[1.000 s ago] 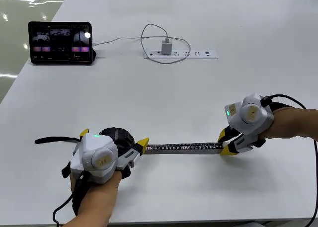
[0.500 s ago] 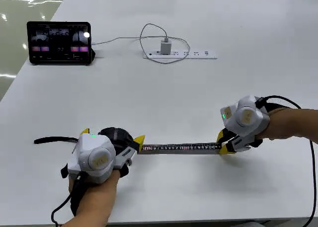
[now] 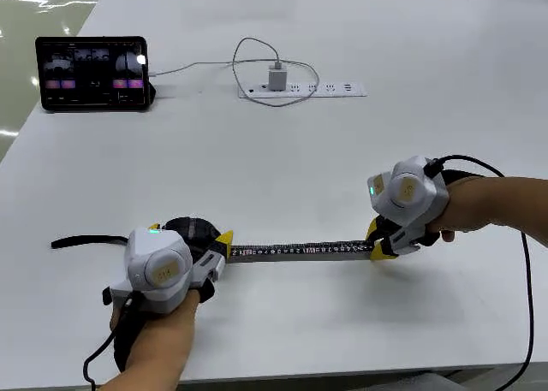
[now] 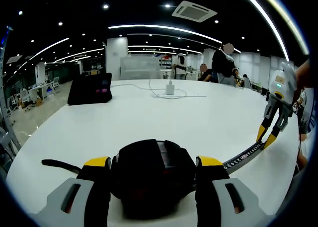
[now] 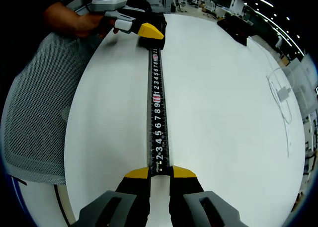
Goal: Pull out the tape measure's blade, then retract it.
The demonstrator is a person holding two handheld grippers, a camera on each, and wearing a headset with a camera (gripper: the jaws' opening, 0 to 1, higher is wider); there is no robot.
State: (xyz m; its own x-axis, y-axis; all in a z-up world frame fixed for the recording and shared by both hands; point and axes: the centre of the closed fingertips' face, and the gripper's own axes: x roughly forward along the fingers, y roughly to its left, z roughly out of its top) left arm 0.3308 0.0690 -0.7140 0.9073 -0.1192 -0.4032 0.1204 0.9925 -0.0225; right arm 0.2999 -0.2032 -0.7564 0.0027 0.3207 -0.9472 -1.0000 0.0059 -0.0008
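A black tape measure case rests on the white table at the near left. My left gripper is shut on it, its yellow-tipped jaws on either side of the case. The blade lies flat along the table, running right from the case. My right gripper is shut on the blade's end. In the right gripper view the numbered blade runs from my right gripper up to the left gripper's yellow fingertip. The left gripper view shows the right gripper at the far right.
A tablet stands at the far left. A white power strip with a charger and looped cable lies at the back. The case's black strap trails to the left. The table's front edge is close below both hands.
The head camera has shifted, moving the whole scene left. The stretch of blade between the two grippers looks slightly longer than a second ago. Both grips are unchanged.
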